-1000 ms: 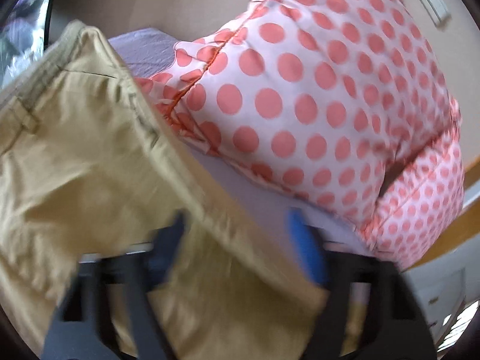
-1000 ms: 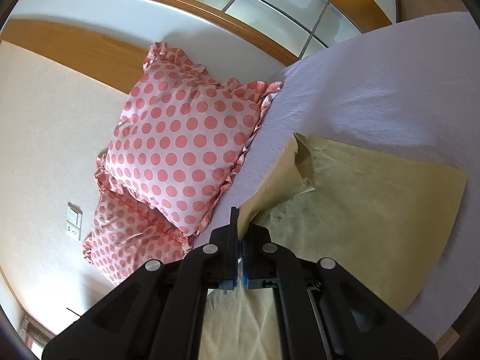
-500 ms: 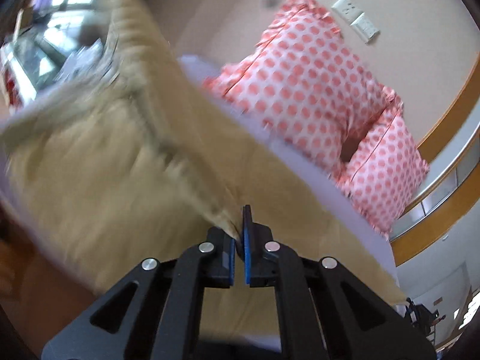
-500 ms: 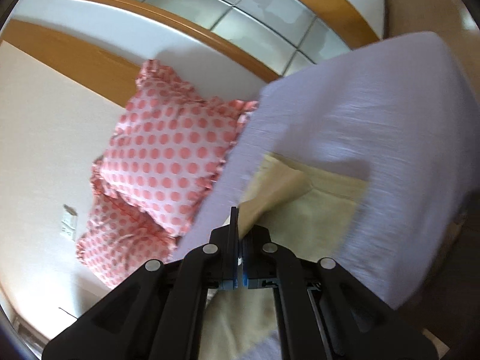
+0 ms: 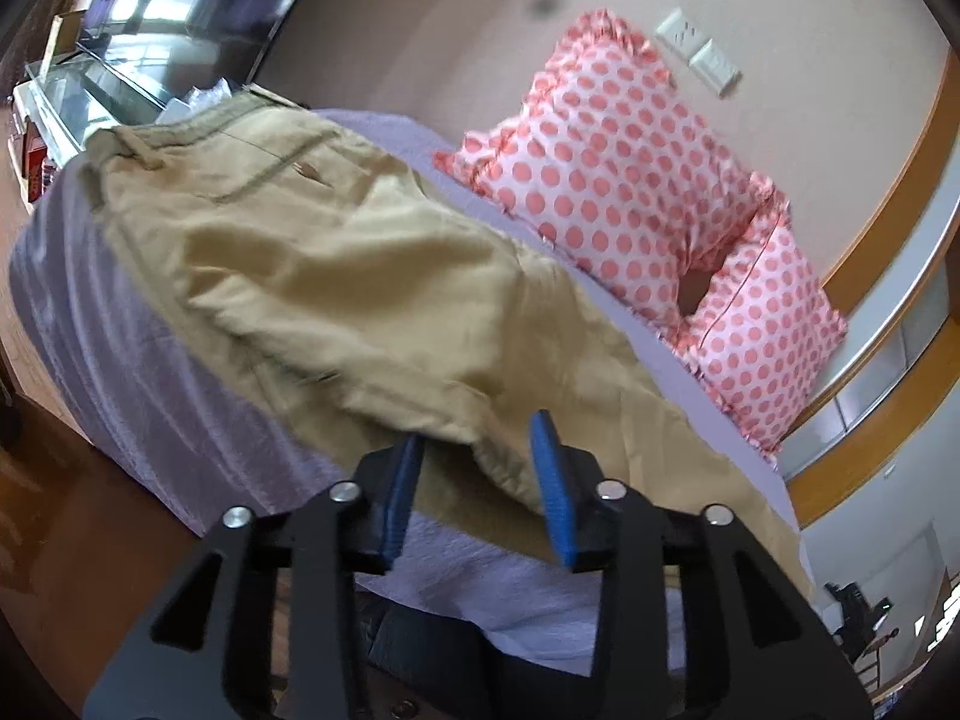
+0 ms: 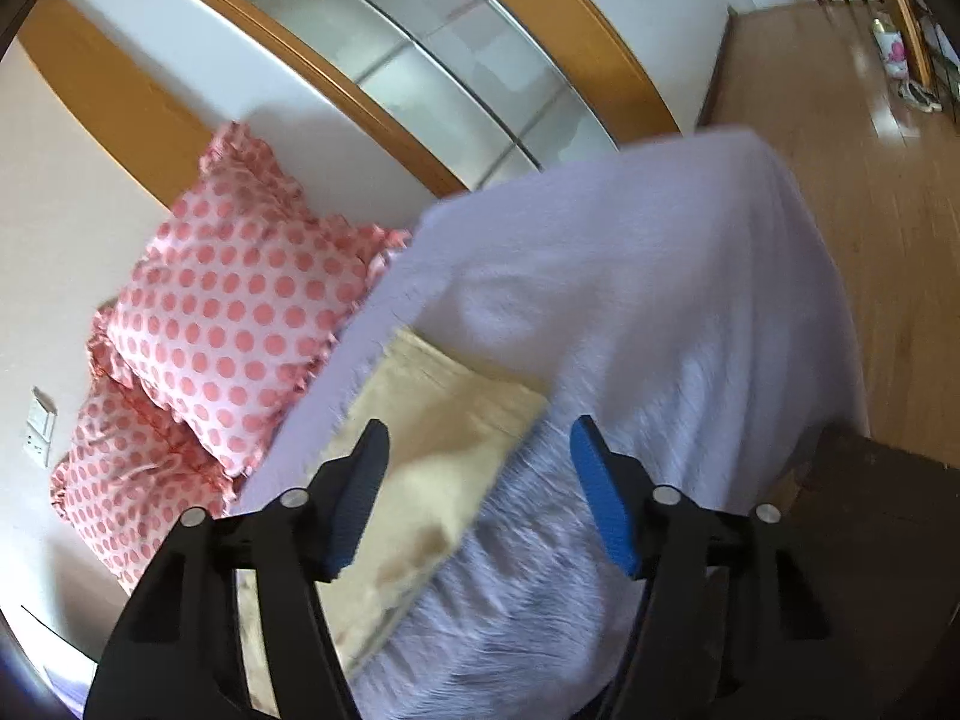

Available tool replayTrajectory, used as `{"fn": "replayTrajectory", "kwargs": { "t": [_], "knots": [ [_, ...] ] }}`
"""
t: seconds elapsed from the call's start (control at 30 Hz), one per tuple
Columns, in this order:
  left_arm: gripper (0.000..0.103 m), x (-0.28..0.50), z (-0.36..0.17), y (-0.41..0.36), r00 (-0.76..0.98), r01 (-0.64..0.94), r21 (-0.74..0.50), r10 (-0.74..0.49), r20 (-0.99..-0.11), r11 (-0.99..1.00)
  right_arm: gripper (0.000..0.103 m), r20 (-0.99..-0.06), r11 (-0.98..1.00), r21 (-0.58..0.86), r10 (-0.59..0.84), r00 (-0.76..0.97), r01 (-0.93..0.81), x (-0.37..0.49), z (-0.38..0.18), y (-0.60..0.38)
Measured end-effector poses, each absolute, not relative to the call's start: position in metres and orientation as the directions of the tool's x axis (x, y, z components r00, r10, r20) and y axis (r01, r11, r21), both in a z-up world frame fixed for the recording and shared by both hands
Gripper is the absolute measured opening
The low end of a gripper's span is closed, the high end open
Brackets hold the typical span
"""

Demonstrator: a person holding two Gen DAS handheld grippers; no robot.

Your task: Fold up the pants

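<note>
You are in a home bedroom. A bed [image 6: 630, 276] with a lavender sheet fills both views. Two pink polka-dot pillows [image 5: 606, 180] with ruffled edges lean against a beige wall, with switch plates [image 5: 699, 51] above them. Wood-framed sliding closet doors [image 6: 420, 60] with frosted panels run along one side. The wooden floor [image 6: 840, 138] is light. A glass-topped cabinet [image 5: 90, 84] stands beyond the bed's far end.

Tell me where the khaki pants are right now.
The khaki pants lie on the lavender bedsheet, just ahead of both open grippers, with the polka-dot pillows beyond.
</note>
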State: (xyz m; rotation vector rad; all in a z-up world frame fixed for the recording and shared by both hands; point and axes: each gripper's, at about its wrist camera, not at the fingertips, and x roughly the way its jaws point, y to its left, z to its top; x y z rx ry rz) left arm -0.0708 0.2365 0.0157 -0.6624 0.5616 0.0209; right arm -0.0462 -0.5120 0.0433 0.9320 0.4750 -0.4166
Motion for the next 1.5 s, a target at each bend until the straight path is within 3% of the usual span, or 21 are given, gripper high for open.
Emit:
{"fn": "replayTrajectory", "kwargs": {
  "t": [0.1, 0.13, 0.2, 0.27, 0.3, 0.33, 0.37, 0.53, 0.6, 0.73, 0.83, 0.93, 1.0, 1.07, 1.13, 1.27, 1.5],
  "knots": [
    [0.052, -0.09, 0.013, 0.25, 0.873, -0.237, -0.597, -0.102, -0.477, 0.766, 0.055, -0.538, 0.566, 0.646, -0.137, 0.832, 0.512, -0.043, 0.041, -0.504],
    [0.052, -0.095, 0.013, 0.254, 0.88, -0.244, -0.605, -0.088, -0.466, 0.758, 0.048, -0.528, 0.576, 0.663, -0.093, 0.844, 0.478, -0.037, 0.037, -0.499],
    [0.054, -0.105, 0.014, 0.264, 0.896, -0.262, -0.622, -0.054, -0.441, 0.738, 0.046, -0.517, 0.614, 0.649, -0.078, 0.852, 0.45, -0.026, 0.036, -0.487],
    [0.056, -0.111, 0.016, 0.271, 0.903, -0.269, -0.63, -0.037, -0.428, 0.729, 0.029, -0.508, 0.647, 0.634, -0.065, 0.859, 0.424, -0.016, 0.035, -0.479],
    [0.057, -0.111, 0.016, 0.273, 0.903, -0.272, -0.628, -0.033, -0.429, 0.729, 0.029, -0.527, 0.659, 0.599, -0.105, 0.843, 0.456, -0.013, 0.034, -0.475],
    [0.058, -0.111, 0.016, 0.274, 0.901, -0.277, -0.624, -0.027, -0.432, 0.731, 0.011, -0.522, 0.672, 0.577, -0.134, 0.842, 0.465, -0.013, 0.035, -0.472],
    [0.06, -0.111, 0.016, 0.275, 0.901, -0.281, -0.622, -0.022, -0.433, 0.731, 0.005, -0.495, 0.701, 0.576, -0.11, 0.862, 0.42, -0.01, 0.035, -0.472],
    [0.062, -0.111, 0.009, 0.283, 0.905, -0.278, -0.645, -0.031, -0.425, 0.711, 0.005, -0.438, 0.77, 0.552, -0.058, 0.897, 0.319, 0.011, 0.059, -0.459],
    [0.067, -0.112, 0.007, 0.284, 0.901, -0.291, -0.639, -0.02, -0.433, 0.712, 0.005, -0.394, 0.81, 0.539, 0.002, 0.919, 0.229, 0.027, 0.082, -0.435],
    [0.08, -0.117, 0.004, 0.286, 0.895, -0.325, -0.629, 0.015, -0.445, 0.706, 0.005, -0.295, 0.866, 0.491, 0.267, 0.917, -0.094, 0.061, 0.126, -0.338],
    [0.086, -0.123, 0.003, 0.286, 0.897, -0.334, -0.632, 0.03, -0.442, 0.699, 0.005, -0.319, 0.836, 0.408, 0.508, 0.8, -0.368, 0.075, 0.131, -0.232],
    [0.088, -0.124, 0.002, 0.286, 0.892, -0.326, -0.615, 0.017, -0.452, 0.718, 0.011, -0.516, 0.779, 0.293, 0.617, 0.594, -0.554, 0.077, 0.1, -0.128],
    [0.088, -0.123, 0.003, 0.285, 0.886, -0.307, -0.592, -0.004, -0.464, 0.745, 0.029, -0.626, 0.758, 0.215, 0.591, 0.509, -0.615, 0.067, 0.075, -0.088],
    [0.089, -0.12, 0.003, 0.285, 0.881, -0.292, -0.579, -0.021, -0.472, 0.761, 0.066, -0.633, 0.745, 0.222, 0.601, 0.488, -0.63, 0.056, 0.067, -0.085],
    [0.09, -0.116, 0.001, 0.287, 0.88, -0.283, -0.586, -0.038, -0.474, 0.759, 0.083, -0.594, 0.738, 0.263, 0.632, 0.498, -0.622, 0.049, 0.072, -0.099],
    [0.09, -0.098, -0.005, 0.294, 0.883, -0.264, -0.635, -0.084, -0.462, 0.726, 0.092, -0.507, 0.725, 0.349, 0.679, 0.531, -0.594, 0.047, 0.089, -0.128],
    [0.09, -0.07, -0.008, 0.302, 0.865, -0.296, -0.651, -0.093, -0.493, 0.698, 0.092, -0.536, 0.746, 0.425, 0.664, 0.521, -0.513, 0.064, 0.082, -0.129]
  ]
}}
